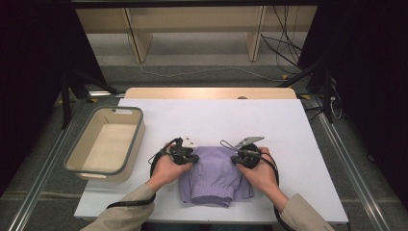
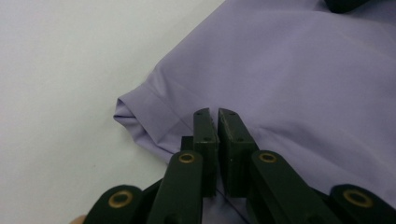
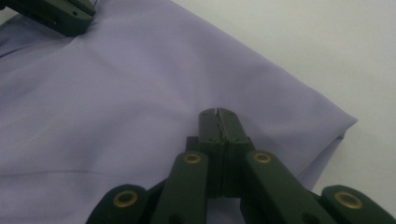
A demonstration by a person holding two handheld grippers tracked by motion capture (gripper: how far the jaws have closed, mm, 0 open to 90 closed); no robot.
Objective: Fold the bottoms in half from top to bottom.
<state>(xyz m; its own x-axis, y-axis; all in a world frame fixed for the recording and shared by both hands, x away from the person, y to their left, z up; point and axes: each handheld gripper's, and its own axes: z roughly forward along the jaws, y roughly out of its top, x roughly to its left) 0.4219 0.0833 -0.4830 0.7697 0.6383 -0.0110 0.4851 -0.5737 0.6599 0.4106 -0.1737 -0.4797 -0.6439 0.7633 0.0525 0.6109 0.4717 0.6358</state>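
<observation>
Off to the left of your left tool [image 1: 185,155] stands a beige bin [image 1: 77,159] with a grey rim, well apart from it on the white worktop [image 1: 202,118]. Your left tool sits at the far left corner of the folded lilac garment [image 1: 211,175], its jaws all but closed with a thin slit between them, the tips down on the cloth just inside the hemmed corner; whether they pinch any fabric you cannot tell. The garment lies flat between and in front of both tools. Your right tool [image 1: 243,158] is at the far right corner, jaws fully together, tips resting on the fabric
</observation>
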